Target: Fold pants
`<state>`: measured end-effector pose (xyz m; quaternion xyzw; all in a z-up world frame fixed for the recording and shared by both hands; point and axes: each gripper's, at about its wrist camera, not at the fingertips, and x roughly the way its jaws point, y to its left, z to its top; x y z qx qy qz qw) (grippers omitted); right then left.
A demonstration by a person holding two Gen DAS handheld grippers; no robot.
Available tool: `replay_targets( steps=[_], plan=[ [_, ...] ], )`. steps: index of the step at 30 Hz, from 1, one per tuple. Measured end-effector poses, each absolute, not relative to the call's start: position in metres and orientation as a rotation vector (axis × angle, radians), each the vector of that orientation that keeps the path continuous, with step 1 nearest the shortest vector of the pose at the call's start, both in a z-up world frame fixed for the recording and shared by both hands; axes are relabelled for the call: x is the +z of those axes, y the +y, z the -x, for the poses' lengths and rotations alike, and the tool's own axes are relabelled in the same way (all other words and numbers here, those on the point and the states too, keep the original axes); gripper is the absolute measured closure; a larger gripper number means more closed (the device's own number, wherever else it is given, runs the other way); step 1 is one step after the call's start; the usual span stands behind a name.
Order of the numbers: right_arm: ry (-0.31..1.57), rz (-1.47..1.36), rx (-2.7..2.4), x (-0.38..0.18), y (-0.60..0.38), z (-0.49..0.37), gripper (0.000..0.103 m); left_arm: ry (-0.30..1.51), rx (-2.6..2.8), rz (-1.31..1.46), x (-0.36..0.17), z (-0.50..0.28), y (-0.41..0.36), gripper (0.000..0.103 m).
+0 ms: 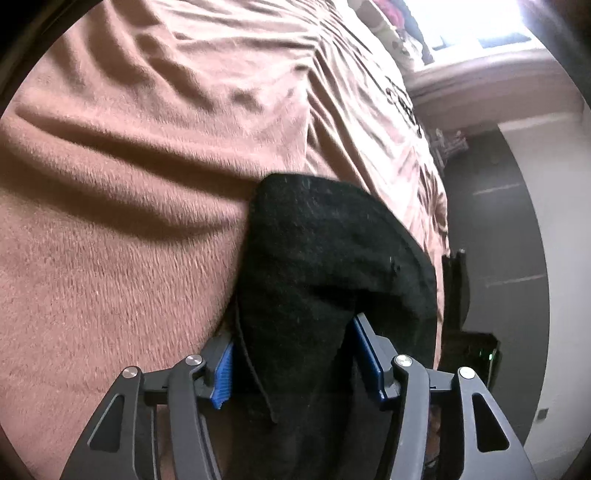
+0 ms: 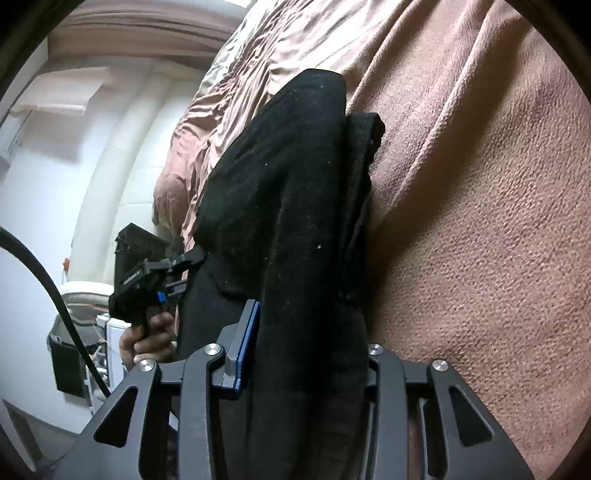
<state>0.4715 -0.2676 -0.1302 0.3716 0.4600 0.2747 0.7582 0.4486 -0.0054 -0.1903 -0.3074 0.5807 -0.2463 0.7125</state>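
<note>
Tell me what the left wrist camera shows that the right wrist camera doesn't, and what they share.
Only the left wrist view shows a bright window and the dark grey wall past the bed's edge. Only the right wrist view shows the other tool from outside, with the hand holding it, a black cable and a white wall. Both show the black pants bunched between blue pads over the pink blanket.

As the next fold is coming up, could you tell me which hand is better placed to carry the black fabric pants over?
Right, probably: the right tool grips the thick folded bundle of black fabric pants, its blue pad pressed in. The left tool holds only a looser edge flap, pads wider apart.
</note>
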Motion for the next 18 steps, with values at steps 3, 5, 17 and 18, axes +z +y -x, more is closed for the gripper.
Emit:
replay_targets(
  steps=[3,5,17,18],
  plan=[
    [0.996,-0.797,0.592,-0.13,-0.267,-0.47,0.066,1.261,-0.554,0.734,-0.193,-0.453,0.0,0.043],
    [0.994,-0.799,0.591,-0.13,-0.269,-0.468,0.066,1.236,-0.552,0.766,-0.195,-0.459,0.006,0.043],
    [1.002,-0.777,0.577,-0.129,-0.266,-0.473,0.065,1.216,-0.522,0.605,-0.185,-0.481,-0.006,0.065],
    [1.0,-0.776,0.575,-0.128,-0.265,-0.473,0.065,1.209,-0.523,0.596,-0.183,-0.48,-0.006,0.065]
  ],
)
